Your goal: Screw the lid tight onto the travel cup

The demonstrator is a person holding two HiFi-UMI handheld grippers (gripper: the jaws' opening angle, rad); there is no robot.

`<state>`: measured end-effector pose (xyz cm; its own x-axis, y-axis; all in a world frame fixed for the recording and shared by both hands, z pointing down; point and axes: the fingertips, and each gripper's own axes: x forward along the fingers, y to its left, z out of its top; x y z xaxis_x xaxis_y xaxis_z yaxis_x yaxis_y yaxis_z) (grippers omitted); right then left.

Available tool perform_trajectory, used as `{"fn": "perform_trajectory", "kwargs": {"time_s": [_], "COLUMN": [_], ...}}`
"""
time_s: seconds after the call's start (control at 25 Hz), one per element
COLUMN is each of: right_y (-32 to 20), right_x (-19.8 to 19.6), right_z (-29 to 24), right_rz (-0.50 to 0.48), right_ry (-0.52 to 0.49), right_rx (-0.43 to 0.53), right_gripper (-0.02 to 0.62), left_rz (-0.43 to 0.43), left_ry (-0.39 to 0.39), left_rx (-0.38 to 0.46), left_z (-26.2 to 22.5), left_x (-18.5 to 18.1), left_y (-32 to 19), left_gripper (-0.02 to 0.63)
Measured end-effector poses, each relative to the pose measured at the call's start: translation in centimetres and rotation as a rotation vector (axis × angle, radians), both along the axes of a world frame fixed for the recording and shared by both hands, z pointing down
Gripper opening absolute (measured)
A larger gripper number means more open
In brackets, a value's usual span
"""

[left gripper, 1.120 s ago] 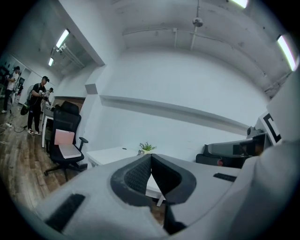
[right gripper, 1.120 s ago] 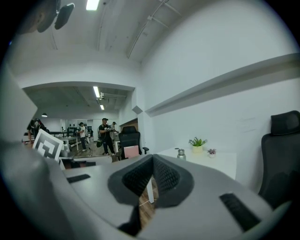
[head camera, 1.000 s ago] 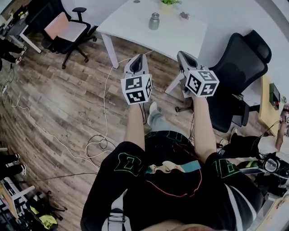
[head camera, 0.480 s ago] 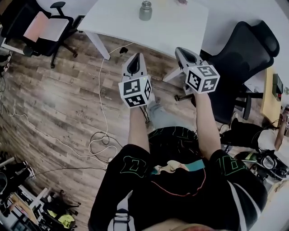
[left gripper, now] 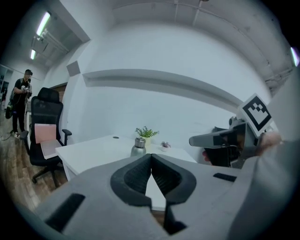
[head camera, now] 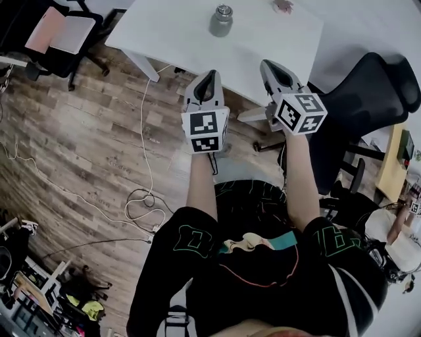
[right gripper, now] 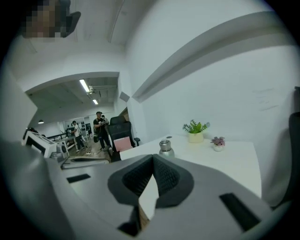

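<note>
Head view: left tongs (head camera: 209, 76), right tongs (head camera: 271, 68) both clenched, empty; travel cup (head camera: 221, 22) on table (head camera: 168, 31).

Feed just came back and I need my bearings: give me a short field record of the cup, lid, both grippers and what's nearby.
travel cup: upright on the white table, apart from both grippers
lid: on the cup; tightness cannot be told
left gripper: shut, empty
right gripper: shut, empty
nearby: potted plant and smaller plant beyond the cup; black office chair beside the table
</note>
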<state>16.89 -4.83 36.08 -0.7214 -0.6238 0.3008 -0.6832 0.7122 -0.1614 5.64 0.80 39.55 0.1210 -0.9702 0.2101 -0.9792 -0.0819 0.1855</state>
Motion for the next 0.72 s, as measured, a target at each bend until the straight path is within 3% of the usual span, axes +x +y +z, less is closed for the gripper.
{"fn": "perform_trajectory", "kwargs": {"time_s": [0.36, 0.6, 0.72], "right_y": [-3.0, -5.4, -7.3], "right_x": [-3.0, -4.5, -4.8], "right_z": [0.3, 0.2, 0.4], "right_rz": [-0.046, -0.071, -0.069], "right_ry": [-0.050, -0.025, -0.005], "right_rx": [-0.010, 0.022, 0.021], "right_gripper": [0.006, 0.006, 0.006], "left_rz": [0.031, 0.088, 0.104], "left_ry": [-0.049, -0.057, -0.109], "left_rx": [-0.058, -0.098, -0.113], "left_z": [0.5, 2.2, 2.9], "left_x": [-1.4, -1.4, -0.8], "left_y": [-3.5, -6.8, -9.3], "left_gripper": [0.009, 0.009, 0.009]}}
